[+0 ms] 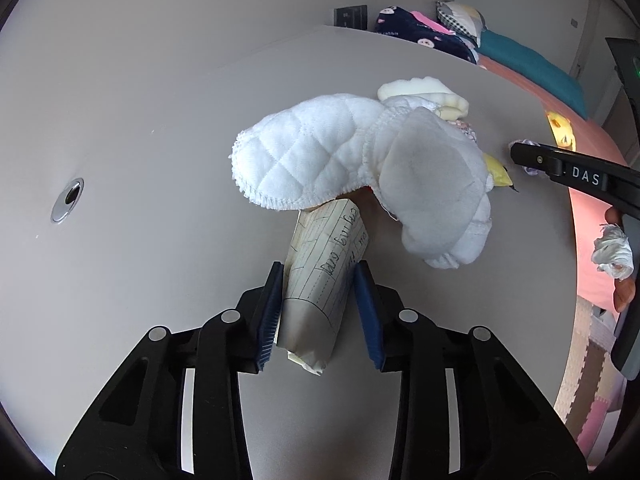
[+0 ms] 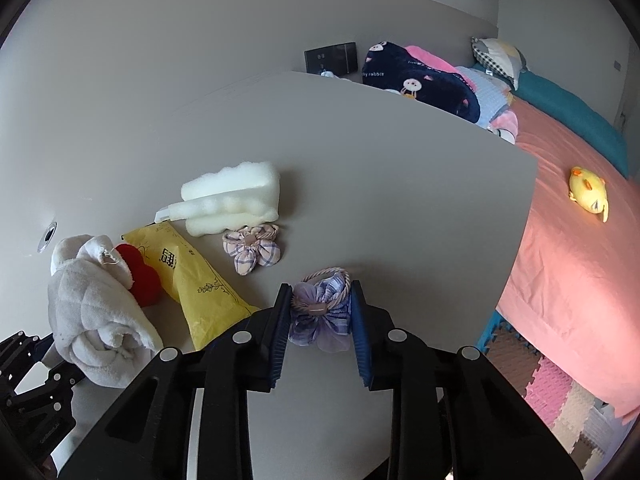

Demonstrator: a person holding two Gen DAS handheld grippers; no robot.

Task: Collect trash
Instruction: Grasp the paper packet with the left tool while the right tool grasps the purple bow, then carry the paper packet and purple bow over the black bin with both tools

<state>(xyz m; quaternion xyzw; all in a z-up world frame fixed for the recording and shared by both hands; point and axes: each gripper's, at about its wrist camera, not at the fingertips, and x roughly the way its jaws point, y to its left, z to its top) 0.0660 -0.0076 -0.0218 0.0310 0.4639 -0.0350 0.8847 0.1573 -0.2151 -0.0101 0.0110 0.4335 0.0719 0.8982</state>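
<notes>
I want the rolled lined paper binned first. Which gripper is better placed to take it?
Left. The left gripper already has the rolled paper between its pads, while the right gripper straddles a purple fabric flower near the table edge.

A bedroom in a home — a bed (image 2: 568,264) with a salmon-pink sheet runs along the right, pillows (image 2: 498,58) and a navy cartoon blanket (image 2: 420,80) piled at its far end (a yellow plush chick (image 2: 588,192) lies on the sheet), beside a pale grey table (image 2: 400,184).
</notes>
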